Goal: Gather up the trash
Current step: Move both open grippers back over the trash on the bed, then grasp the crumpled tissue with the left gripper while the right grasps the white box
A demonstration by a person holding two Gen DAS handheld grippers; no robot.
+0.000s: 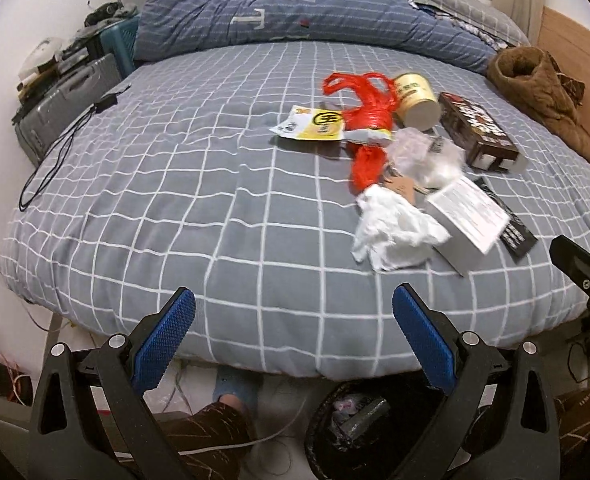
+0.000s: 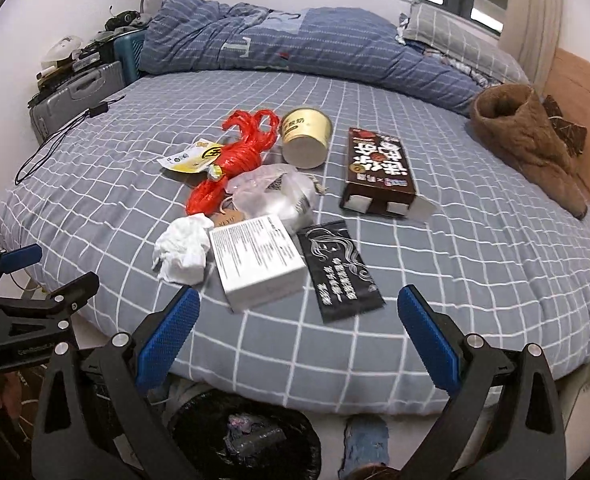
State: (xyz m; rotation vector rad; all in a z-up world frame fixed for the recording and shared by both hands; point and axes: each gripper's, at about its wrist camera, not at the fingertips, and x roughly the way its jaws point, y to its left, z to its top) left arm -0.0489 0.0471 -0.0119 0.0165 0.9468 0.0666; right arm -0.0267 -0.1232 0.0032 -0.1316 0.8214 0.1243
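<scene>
- Left gripper (image 1: 293, 322) spread wide, empty, low centre of the left wrist view, poised over the near edge of the bed (image 1: 199, 208).
- Right gripper (image 2: 299, 320) likewise wide and holding nothing, aimed at the litter from the bed's near edge.
- Trash clustered mid-frame in the right wrist view: white box (image 2: 257, 260) nearest, crumpled tissue (image 2: 183, 252) touching its left side, black sachet (image 2: 341, 270) just right of it.
- Behind those: clear plastic wad (image 2: 273, 194), red plastic bag (image 2: 235, 152), yellow packet (image 2: 191, 160), tipped paper cup (image 2: 305, 142), brown carton (image 2: 377, 170) apart to the right.
- Black-lined bin (image 2: 255, 436) at bottom centre, below the mattress edge; probably placed for short drops.
- Nearest pick likely box or tissue.
</scene>
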